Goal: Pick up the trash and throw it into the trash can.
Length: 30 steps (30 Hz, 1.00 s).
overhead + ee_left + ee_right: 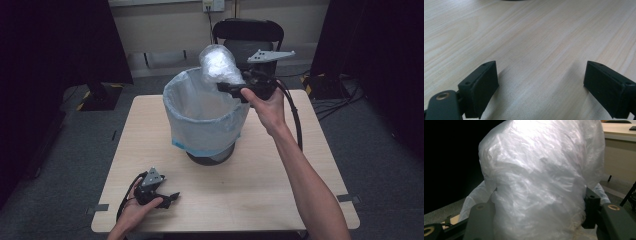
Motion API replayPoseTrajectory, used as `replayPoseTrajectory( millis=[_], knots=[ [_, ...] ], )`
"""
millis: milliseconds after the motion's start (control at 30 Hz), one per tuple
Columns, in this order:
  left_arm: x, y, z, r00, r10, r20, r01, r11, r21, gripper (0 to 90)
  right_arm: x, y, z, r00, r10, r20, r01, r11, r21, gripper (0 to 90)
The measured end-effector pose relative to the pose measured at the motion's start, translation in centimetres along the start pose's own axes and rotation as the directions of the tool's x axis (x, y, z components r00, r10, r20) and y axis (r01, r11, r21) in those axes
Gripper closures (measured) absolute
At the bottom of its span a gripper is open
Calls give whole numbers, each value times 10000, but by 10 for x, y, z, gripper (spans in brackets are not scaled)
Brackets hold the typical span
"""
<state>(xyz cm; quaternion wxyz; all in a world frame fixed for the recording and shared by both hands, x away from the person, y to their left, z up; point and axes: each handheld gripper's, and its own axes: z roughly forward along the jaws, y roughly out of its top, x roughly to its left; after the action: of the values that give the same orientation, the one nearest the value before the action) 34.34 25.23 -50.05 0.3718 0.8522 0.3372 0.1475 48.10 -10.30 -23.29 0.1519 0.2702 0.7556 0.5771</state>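
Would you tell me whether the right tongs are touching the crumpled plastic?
Touching: the right gripper view shows the crumpled plastic squeezed between the right tongs.

A close look along the left gripper (540, 85) toward a pale wooden table (536, 37). Its two black jaws rise from the bottom corners, set wide apart with bare tabletop between them. Each jaw casts a soft shadow on the wood grain. A brass-coloured screw (442, 95) sits on the gripper body at lower left.
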Motion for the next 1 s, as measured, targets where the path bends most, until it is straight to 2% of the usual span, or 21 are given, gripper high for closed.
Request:
replayPoseTrajectory(
  millis=[133,200,233,333,433,633,1000],
  knots=[
    [0,0,0,10000,1,-2,0,10000,4,117,0,0,13,10000,38,-78,-35,9990,437,358],
    [0,0,0,10000,0,1,0,10000,1,118,-1,-1,15,10000,65,-5,-64,9988,482,330],
    [0,0,0,10000,1,1,-1,10000,2,118,-2,-3,19,9995,131,282,-148,9982,579,261],
    [0,0,0,10000,-20,14,20,10000,-10,117,-3,-4,23,9996,183,213,-197,9974,693,237],
    [1,0,0,10000,65,-2,-65,10000,19,117,-3,-5,28,9988,180,462,-215,9970,750,172],
    [1,0,0,10000,63,12,-63,10000,-4,117,-3,-6,29,9989,314,346,-338,9970,690,171],
    [1,0,0,10000,68,-2,-68,10000,16,117,-4,-6,21,9976,294,627,-336,9972,667,182]
  ],
)
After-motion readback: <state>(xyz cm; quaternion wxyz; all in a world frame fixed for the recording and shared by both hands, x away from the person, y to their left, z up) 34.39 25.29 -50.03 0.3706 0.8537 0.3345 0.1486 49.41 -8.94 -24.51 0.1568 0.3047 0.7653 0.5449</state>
